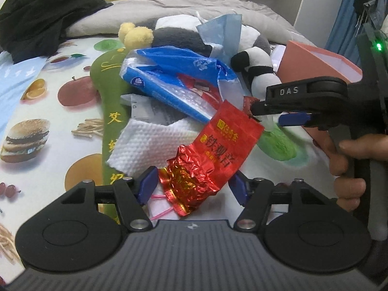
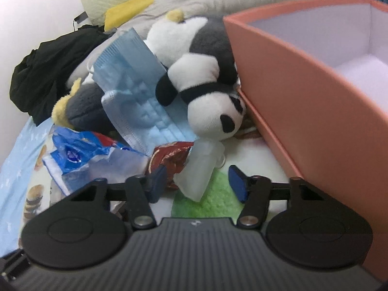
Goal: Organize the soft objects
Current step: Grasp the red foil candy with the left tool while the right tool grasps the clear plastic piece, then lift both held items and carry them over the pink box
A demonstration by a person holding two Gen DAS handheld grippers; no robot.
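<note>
Beside the pink box (image 2: 291,101) meant for sorting, the left gripper (image 1: 192,186) straddles a red foil packet (image 1: 208,155) without pinching, while the right gripper (image 2: 198,181) brackets a clear plastic bottle (image 2: 201,169), also unpinched.

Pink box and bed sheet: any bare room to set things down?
The pink box interior looks empty. Bare printed sheet lies left of the green plush strip. Crowded: pile from red foil packet to panda.
</note>
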